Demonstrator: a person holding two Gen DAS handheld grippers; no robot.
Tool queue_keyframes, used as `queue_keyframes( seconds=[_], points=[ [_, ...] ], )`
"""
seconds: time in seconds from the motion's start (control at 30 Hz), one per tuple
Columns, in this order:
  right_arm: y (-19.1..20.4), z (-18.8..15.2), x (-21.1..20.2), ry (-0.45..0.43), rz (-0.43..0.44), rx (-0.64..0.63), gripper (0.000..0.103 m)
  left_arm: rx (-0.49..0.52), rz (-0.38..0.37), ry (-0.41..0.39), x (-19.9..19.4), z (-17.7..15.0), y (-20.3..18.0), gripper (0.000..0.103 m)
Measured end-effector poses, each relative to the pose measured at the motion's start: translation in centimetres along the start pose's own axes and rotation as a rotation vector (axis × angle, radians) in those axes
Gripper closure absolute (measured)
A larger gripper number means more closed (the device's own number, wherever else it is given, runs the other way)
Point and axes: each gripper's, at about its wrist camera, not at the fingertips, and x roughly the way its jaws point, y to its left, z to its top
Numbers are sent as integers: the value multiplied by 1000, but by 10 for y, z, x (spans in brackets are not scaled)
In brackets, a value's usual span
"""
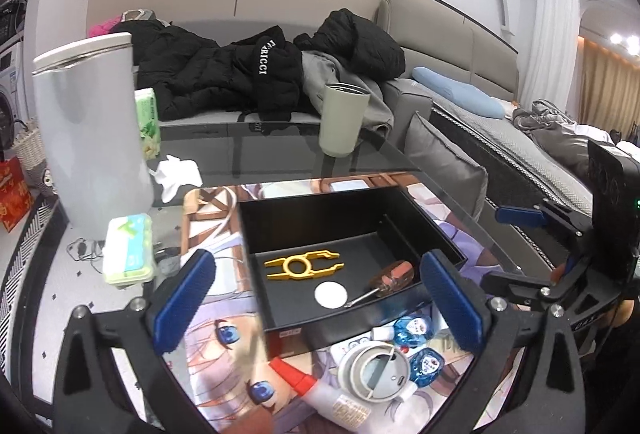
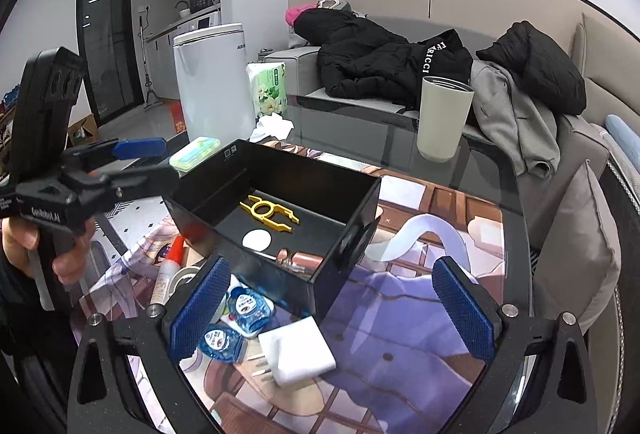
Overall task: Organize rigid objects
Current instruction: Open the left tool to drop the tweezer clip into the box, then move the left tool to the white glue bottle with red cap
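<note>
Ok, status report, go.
Both claws, left claw and right claw, open, empty. Black open box holds yellow plastic tool. White plug adapter outside.

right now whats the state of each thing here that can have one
left gripper: open, nothing between the jaws
right gripper: open, nothing between the jaws
black box: open on top, upright, holds three things
yellow tool: lying flat inside the box
white disc: flat on the box floor
screwdriver: lying in the box
green cup: upright, no lid on
cup lid: lying on the mat, outside the box
white charger: unplugged, on the mat
</note>
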Motion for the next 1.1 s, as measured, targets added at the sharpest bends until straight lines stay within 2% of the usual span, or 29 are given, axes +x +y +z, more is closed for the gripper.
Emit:
queue_keyframes(
  seconds=[0.13, 0.27, 0.4, 0.47, 0.57, 0.8, 0.97, 1.1],
  points=[
    [4, -8, -8, -9, -1, 9, 1, -4, 67, -8, -10, -8, 11, 0],
    [6, -19, -11, -5, 0, 25, 1, -5, 116, 33, -13, -21, 20, 0],
    [2, -24, -11, 5, 21, 68, 1, 59, 157, 51, -16, -31, 18, 0],
    [-1, -28, -8, 29, 37, 90, 1, 93, 159, 63, -17, -35, 17, 0],
    [-3, -32, -4, 57, 5, 83, 1, 126, 159, 81, -20, -41, 18, 0],
    [-14, -40, -4, 78, -37, 95, 1, 144, 190, 115, -17, -52, 25, 0],
    [-18, -46, 0, 115, -49, 108, 1, 150, 148, 150, -13, -58, 28, 0],
    [-14, -48, 6, 138, -39, 87, 1, 202, 157, 176, -9, -65, 20, 0]
  ],
)
